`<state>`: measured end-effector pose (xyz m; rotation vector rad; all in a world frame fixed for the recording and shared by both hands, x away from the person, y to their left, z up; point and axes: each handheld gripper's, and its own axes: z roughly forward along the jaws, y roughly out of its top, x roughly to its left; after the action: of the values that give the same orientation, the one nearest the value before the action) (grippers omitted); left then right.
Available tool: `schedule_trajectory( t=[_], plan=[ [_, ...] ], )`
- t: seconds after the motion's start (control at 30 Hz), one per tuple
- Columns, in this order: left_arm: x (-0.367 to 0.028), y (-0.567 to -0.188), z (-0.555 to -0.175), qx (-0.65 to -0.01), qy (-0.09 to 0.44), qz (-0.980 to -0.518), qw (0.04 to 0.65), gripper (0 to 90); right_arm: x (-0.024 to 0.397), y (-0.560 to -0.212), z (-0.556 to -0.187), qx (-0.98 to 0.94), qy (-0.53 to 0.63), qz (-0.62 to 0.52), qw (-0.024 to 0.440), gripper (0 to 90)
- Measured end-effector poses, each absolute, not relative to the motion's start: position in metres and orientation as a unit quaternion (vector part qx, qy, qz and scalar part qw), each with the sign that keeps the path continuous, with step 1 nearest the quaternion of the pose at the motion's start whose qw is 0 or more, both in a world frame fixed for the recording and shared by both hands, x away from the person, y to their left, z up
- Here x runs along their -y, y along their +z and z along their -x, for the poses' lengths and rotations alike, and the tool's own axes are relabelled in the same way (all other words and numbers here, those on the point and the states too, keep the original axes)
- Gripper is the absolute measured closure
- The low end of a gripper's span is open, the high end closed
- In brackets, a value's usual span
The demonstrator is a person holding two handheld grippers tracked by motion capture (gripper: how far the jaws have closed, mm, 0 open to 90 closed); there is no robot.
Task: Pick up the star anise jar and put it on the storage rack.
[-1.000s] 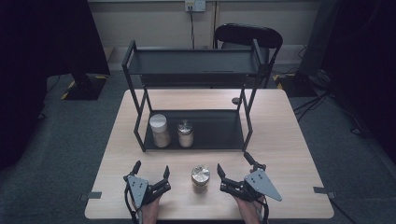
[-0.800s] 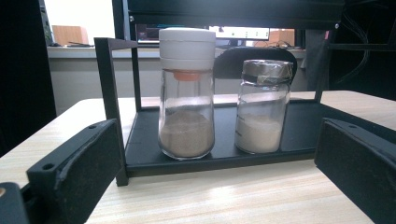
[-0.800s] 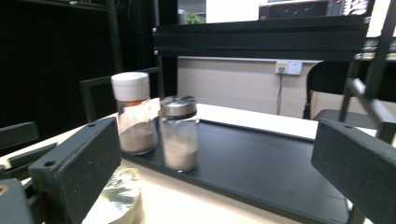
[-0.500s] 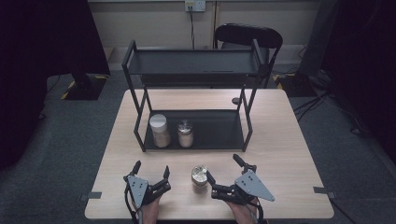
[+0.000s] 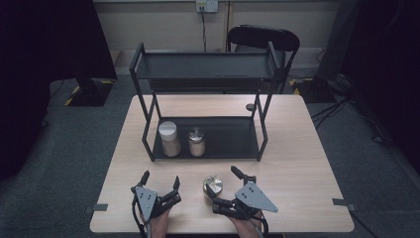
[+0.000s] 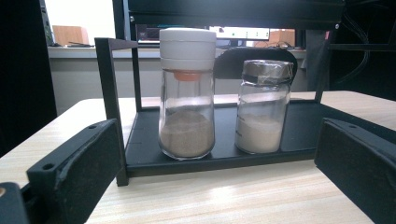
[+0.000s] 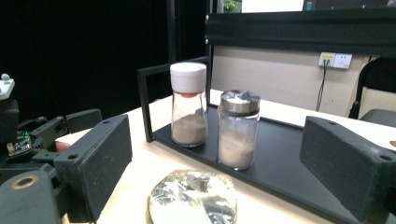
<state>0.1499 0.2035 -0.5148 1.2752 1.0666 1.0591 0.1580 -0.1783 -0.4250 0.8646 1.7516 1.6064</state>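
Nearest the table's (image 5: 297, 173) front edge: 2 hand-held grippers, each in 1 hand.

Left gripper (image 5: 159, 184) resting low at the near left, jaws spread wide with nothing between them. From the left gripper view, both black jaws framing the lower shelf and its 2 jars, well short of them.

Right gripper (image 5: 225, 188) at the near right, angled toward the silver-lidded jar (image 5: 213, 186), which stands upright on the bare tabletop near the front edge, between the 2 grippers and closer to the right one. Jaws to either side of that jar, still apart from it, having just been closing; no pad seen pressing on the glass. In the right gripper view, the jar's shiny lid (image 7: 192, 196) low between the 2 jaws, with a gap on each side.

Farther back, at the table's middle: a black 2-tier rack (image 5: 143, 106). On its lower shelf (image 5: 233, 139), toward the left end, 2 more jars side by side, both upright: a taller white-capped jar (image 5: 169, 138) of brownish powder and, just beside it on the right, a shorter metal-capped jar (image 5: 196, 142) of paler powder. Close together, whether touching cannot be told.

Upper shelf (image 5: 203, 67) dark and flat.

Beyond the table: a black chair (image 5: 262, 38) against a pale wall, with a wall socket (image 5: 206, 6) above.
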Motion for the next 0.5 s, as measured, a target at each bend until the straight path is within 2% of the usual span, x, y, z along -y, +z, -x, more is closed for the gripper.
schedule_trajectory(
  t=[0.5],
  plan=[
    [-0.2035, -0.5148, -0.1498, -0.45, 0.448, -0.54, 0.552, 0.2, 0.1723, -0.433, -0.1622, -0.683, 0.586, -0.324, 0.292, 15.4]
  ],
)
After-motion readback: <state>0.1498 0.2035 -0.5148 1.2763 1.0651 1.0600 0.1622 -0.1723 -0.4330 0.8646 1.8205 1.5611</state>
